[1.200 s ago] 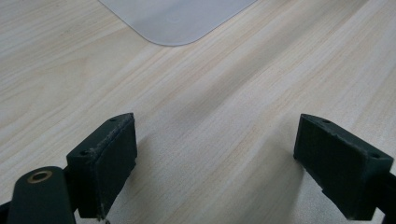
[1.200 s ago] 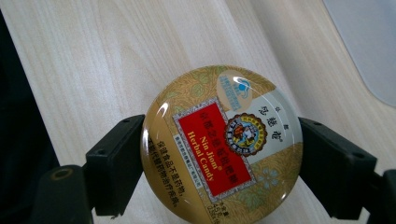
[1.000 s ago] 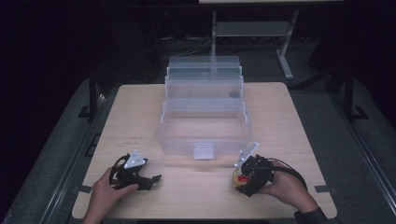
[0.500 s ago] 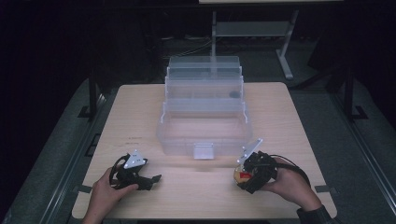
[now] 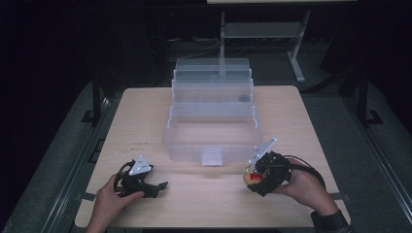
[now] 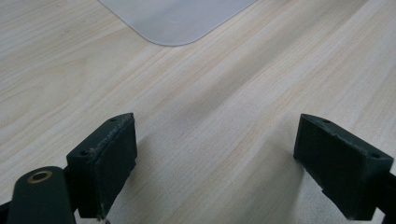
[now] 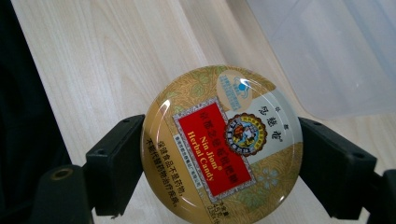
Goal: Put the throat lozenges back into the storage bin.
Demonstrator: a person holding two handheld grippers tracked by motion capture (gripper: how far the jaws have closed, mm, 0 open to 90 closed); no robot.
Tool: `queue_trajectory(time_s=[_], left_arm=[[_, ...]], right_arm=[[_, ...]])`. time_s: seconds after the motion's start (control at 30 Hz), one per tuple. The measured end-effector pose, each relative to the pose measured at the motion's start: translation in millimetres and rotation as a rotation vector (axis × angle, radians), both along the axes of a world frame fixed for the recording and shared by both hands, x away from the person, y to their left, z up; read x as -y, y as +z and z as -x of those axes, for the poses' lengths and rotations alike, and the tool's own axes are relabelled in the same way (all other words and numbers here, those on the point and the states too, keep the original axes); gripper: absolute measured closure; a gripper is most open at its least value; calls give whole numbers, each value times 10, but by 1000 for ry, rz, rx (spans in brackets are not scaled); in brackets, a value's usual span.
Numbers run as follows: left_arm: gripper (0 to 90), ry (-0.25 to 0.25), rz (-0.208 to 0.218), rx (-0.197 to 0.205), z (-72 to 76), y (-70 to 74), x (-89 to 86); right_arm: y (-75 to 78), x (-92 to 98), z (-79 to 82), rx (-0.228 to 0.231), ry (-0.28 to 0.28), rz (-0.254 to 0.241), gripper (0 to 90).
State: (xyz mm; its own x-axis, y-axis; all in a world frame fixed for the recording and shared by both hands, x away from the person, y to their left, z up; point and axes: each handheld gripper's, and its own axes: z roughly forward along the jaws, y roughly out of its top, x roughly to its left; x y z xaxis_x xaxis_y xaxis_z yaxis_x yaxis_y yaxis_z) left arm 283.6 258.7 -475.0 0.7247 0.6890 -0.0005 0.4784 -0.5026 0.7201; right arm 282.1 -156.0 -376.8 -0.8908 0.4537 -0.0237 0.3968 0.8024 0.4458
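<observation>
A round gold candy tin (image 7: 223, 144) with a red label sits between the two black jaws of my right gripper (image 7: 219, 161), which is shut on its sides. From above, the candy tin (image 5: 251, 176) shows at the front right of the table, just off the front of a clear tiered plastic organiser box (image 5: 214, 114). My right gripper (image 5: 260, 179) is held by a hand. At the front left, my left gripper (image 5: 158, 187) rests low over the bare wood. Its jaws stand wide apart, open, with nothing between them (image 6: 215, 163).
The wooden table (image 5: 141, 116) has free room at both sides of the box. A corner of the box's clear base (image 6: 177, 18) lies ahead of the left gripper. A metal stand (image 5: 262, 31) is on the dark floor beyond the far edge.
The right gripper with the tin has shifted slightly and tilted. The left gripper has stayed in place.
</observation>
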Motion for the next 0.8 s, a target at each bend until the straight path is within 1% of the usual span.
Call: queue_trajectory(time_s=[0.3, 0.47, 0.57, 0.8], left_arm=[[124, 2, 2, -2, 1, 1, 1], [124, 2, 2, -2, 1, 1, 1], [124, 2, 2, -2, 1, 1, 1], [124, 2, 2, -2, 1, 1, 1]], right_arm=[[77, 1, -38, 4, -5, -9, 197], [136, 6, -86, 13, -8, -11, 197], [203, 11, -123, 21, -14, -18, 197], [289, 17, -204, 20, -16, -31, 197]])
